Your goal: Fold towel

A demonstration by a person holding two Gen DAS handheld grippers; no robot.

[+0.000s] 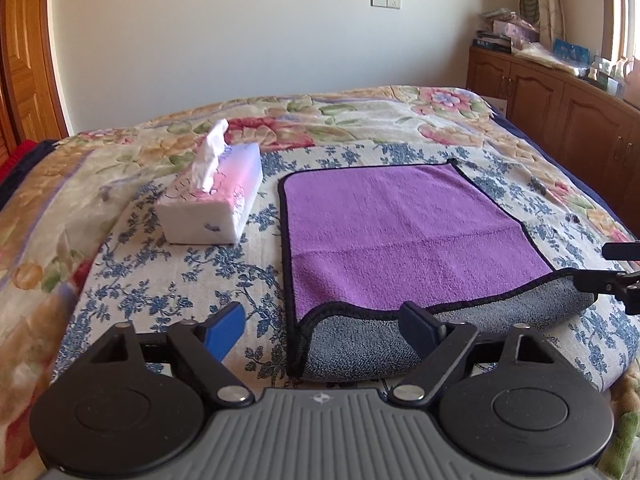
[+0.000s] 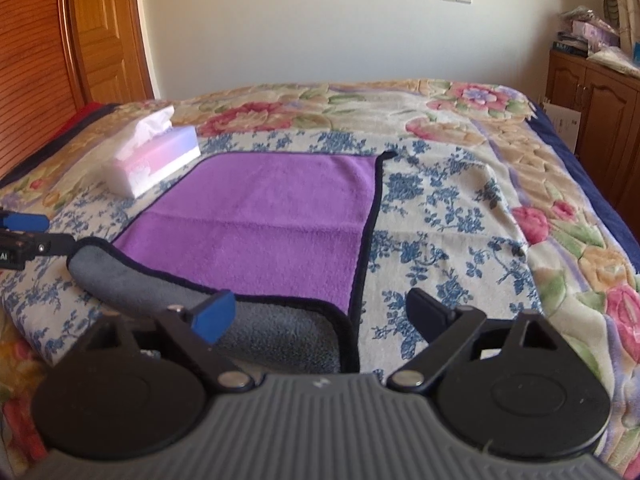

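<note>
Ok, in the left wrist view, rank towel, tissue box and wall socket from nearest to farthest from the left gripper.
1. Towel: directly ahead of the left gripper, its rolled near edge between the fingers.
2. Tissue box: farther, ahead to the left.
3. Wall socket: farthest, on the back wall.

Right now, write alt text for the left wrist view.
A purple microfibre towel with black trim lies on a floral bedspread, its near edge rolled to show grey backing. The open left tool straddles its near-left corner; a white tissue pack sits left.
</note>
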